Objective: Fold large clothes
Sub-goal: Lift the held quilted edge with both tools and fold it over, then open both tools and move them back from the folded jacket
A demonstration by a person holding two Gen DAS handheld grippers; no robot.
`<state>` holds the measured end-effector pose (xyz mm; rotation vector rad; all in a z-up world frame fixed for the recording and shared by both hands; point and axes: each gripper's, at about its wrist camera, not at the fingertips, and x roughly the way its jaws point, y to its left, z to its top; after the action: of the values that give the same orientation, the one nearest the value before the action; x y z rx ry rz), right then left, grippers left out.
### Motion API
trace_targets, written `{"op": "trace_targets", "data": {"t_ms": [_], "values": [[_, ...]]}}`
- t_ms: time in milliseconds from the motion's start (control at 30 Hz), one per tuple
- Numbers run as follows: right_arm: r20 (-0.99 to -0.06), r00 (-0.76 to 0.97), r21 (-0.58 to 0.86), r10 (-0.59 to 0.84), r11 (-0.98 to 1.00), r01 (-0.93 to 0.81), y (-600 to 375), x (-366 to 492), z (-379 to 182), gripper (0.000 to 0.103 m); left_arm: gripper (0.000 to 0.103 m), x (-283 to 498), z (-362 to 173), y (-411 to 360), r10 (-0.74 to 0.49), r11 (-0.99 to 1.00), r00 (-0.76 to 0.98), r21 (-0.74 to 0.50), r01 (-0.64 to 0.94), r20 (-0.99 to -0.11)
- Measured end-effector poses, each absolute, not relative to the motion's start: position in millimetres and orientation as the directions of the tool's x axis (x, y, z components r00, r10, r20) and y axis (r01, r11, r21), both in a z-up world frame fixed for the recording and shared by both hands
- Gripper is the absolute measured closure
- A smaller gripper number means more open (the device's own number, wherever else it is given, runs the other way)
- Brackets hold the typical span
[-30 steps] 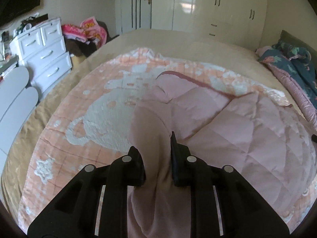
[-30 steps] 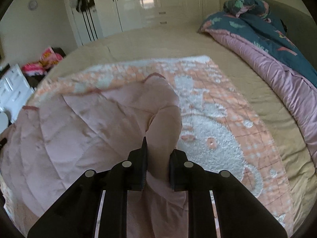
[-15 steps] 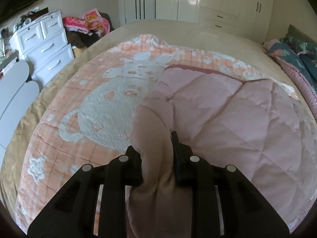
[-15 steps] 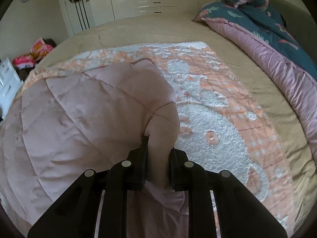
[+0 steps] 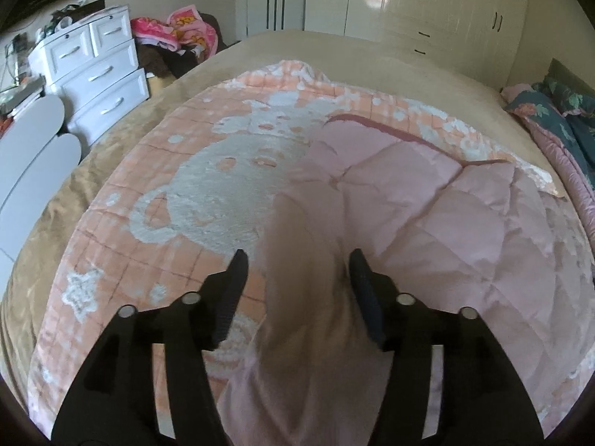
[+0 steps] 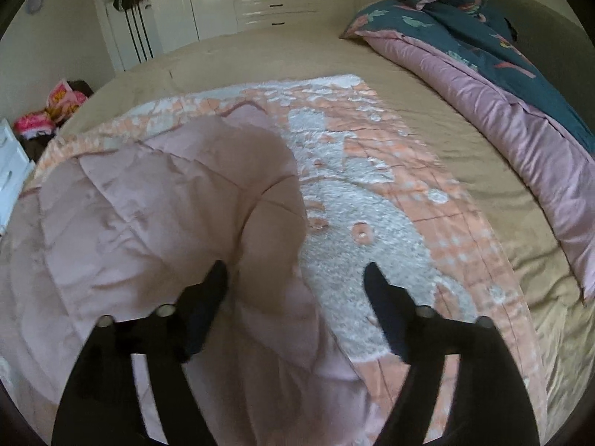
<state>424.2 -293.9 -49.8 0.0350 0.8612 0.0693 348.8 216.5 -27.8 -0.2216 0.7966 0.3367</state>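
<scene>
A large quilted blanket lies on the bed, its plain pink underside [image 5: 427,200] folded over its orange and white patterned face [image 5: 208,193]. My left gripper [image 5: 297,264] is open, its jaws apart on either side of a raised pink fold [image 5: 301,260] that rests between them. My right gripper [image 6: 295,273] is open too, with the pink fold's edge [image 6: 271,230] lying beside its left finger [image 6: 208,297] and the patterned face [image 6: 357,223] under the right one.
The blanket lies on a tan bed sheet [image 6: 427,119]. A purple and teal duvet [image 6: 502,85] is heaped along the bed's right side. A white drawer chest [image 5: 93,70] and a pile of clothes [image 5: 174,37] stand left of the bed. White wardrobes [image 5: 427,3] line the far wall.
Both grippers were shut on the pink blanket fold and carried it forward over the patterned side. Both have now opened and let it go; the fold lies between the jaws.
</scene>
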Motion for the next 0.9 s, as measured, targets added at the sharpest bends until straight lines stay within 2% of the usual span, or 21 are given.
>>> {"op": "trace_targets", "data": {"t_ms": [33, 67, 100, 167, 233, 333, 900], "values": [[-0.753, 0.653, 0.067, 0.081, 0.997, -0.047, -296, 420, -47, 0.015, 0.044, 346, -26, 216, 0.211, 0.924, 0.653, -0.07, -0.376, -0.728], [-0.747, 0.658, 0.082, 0.095, 0.995, -0.05, -299, 414, -42, 0.013, 0.041, 341, -22, 216, 0.204, 0.924, 0.658, -0.078, -0.374, -0.725], [-0.745, 0.659, 0.095, 0.107, 0.994, -0.054, -301, 409, -39, 0.013, 0.04, 337, -19, 214, 0.199, 0.924, 0.663, -0.086, -0.372, -0.722], [-0.737, 0.664, 0.112, 0.125, 0.992, -0.062, -304, 398, -31, 0.012, 0.03, 329, -11, 212, 0.196, 0.924, 0.673, -0.095, -0.37, -0.714], [-0.725, 0.674, 0.123, 0.14, 0.99, -0.073, -305, 388, -23, 0.007, 0.022, 321, -3, 209, 0.189, 0.925, 0.682, -0.105, -0.365, -0.706], [-0.7, 0.696, 0.138, 0.162, 0.986, -0.091, -305, 372, -7, 0.007, 0.009, 311, 9, 204, 0.189, 0.926, 0.693, -0.108, -0.362, -0.696], [-0.573, 0.781, 0.152, 0.248, 0.969, -0.195, -301, 290, 68, 0.004, 0.009, 241, 63, 162, 0.13, 0.95, 0.77, -0.143, -0.276, -0.625]]}}
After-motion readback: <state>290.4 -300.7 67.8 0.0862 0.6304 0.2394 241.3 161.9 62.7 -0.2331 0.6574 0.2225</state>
